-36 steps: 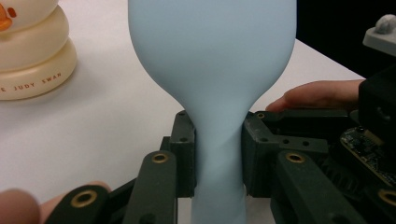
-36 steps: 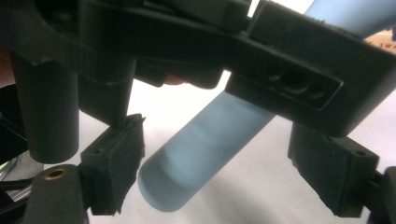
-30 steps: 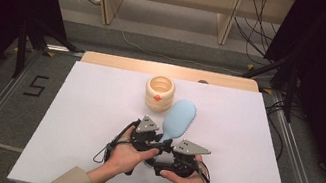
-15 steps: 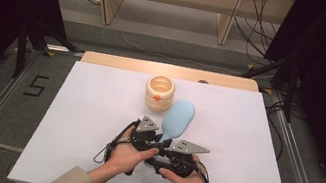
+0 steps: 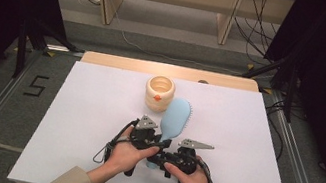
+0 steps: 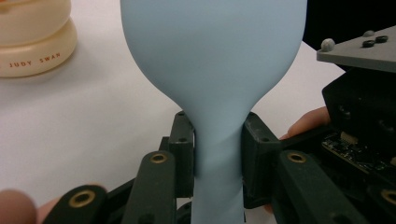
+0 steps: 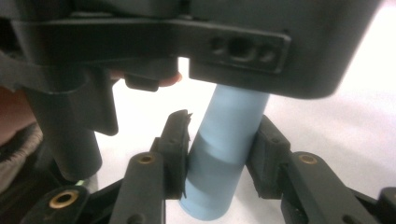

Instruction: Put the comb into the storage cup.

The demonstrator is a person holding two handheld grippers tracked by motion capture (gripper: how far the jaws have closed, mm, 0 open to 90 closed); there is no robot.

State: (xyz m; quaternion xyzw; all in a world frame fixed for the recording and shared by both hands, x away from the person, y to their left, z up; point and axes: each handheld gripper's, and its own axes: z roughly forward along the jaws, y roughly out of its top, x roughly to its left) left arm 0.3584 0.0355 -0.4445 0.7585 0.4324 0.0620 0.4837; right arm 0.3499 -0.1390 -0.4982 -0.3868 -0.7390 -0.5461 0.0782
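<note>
Right gripper view: right claw (image 7: 218, 156) has just been closing, and its jaws now clamp the lower end of the blue hairbrush (image 7: 226, 154) handle, the pads pressing on either side. Left claw (image 6: 218, 154) is likewise clamped on the brush, at the neck where the handle widens into the head, just ahead of the right claw. Judgement: the brush is now held at two points, so a hand-over or a joint lift can follow. High view: brush head (image 5: 175, 119) juts beyond both claws toward the cream pot (image 5: 159, 92), close to it, above the white desk (image 5: 87, 108). Against the earlier frame, hands and brush sit as before; only the right claw's jaws differ, then apart.
</note>
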